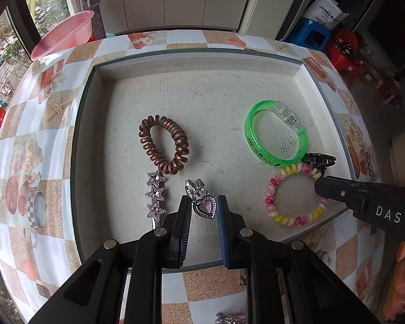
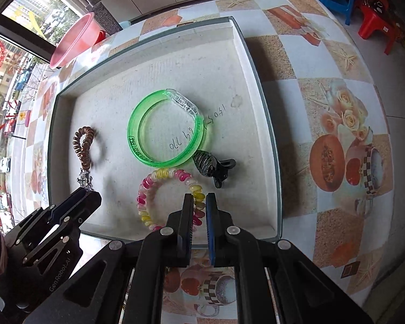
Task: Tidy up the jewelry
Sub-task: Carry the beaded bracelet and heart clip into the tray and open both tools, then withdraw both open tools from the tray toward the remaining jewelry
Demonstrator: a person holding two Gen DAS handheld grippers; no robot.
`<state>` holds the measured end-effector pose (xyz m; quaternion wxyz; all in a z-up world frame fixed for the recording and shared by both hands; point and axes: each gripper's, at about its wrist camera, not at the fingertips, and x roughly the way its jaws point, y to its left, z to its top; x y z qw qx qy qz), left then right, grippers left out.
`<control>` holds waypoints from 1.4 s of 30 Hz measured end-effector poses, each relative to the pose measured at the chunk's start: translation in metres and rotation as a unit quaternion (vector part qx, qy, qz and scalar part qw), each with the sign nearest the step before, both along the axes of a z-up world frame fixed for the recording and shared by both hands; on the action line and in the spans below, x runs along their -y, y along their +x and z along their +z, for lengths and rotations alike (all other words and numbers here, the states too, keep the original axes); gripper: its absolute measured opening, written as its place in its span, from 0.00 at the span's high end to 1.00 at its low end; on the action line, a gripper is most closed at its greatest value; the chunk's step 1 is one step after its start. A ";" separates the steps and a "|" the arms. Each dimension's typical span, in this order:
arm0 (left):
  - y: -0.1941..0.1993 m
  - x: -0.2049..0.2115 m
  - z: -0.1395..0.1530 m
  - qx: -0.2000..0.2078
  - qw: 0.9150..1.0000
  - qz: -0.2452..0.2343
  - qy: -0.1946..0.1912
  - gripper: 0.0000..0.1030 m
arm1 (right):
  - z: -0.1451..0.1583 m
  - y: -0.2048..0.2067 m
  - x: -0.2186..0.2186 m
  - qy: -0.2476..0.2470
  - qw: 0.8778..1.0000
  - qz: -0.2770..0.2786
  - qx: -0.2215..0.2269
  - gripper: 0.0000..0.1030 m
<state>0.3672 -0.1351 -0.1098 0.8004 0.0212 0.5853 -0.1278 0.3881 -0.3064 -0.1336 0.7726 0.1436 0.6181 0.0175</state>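
The left gripper (image 1: 204, 205) has its jaws parted on either side of the heart pendant (image 1: 204, 207), which lies in the tray (image 1: 202, 62); whether the pads touch it cannot be told. The right gripper (image 2: 199, 205) has its jaws narrowly apart around the near side of the pink-and-yellow coil bracelet (image 2: 170, 197); the beads sit between the pads, but a firm grip cannot be confirmed.

In the left wrist view, the star hair clip (image 1: 155, 194) lies just left of the jaws, its lower end hidden behind the left finger, with the brown coil tie (image 1: 163, 144) beyond it. From the right wrist view that tie (image 2: 85, 145) appears edge-on, and the star clip is only a small glint, and the pendant is hidden behind the left gripper (image 2: 86, 197).

Ahead of the right jaws, the green bangle (image 2: 166, 128) touches the black claw clip (image 2: 213, 166). Handwriting inside the bangle is hard to read. A jewelled piece at the left view's bottom edge is cut off on the surface (image 1: 35, 140).
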 end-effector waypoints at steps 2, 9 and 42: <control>0.004 0.001 -0.003 0.001 1.000 0.002 0.006 0.69 | 0.001 0.003 0.004 -0.010 1.000 -0.006 0.009 0.91; 0.009 0.009 -0.010 0.005 1.000 -0.002 0.022 0.69 | 0.000 0.006 0.008 -0.016 1.000 -0.015 0.017 0.91; 0.001 0.003 0.016 0.025 0.999 0.000 0.033 0.69 | 0.031 -0.030 0.035 0.055 0.994 -0.067 0.067 0.46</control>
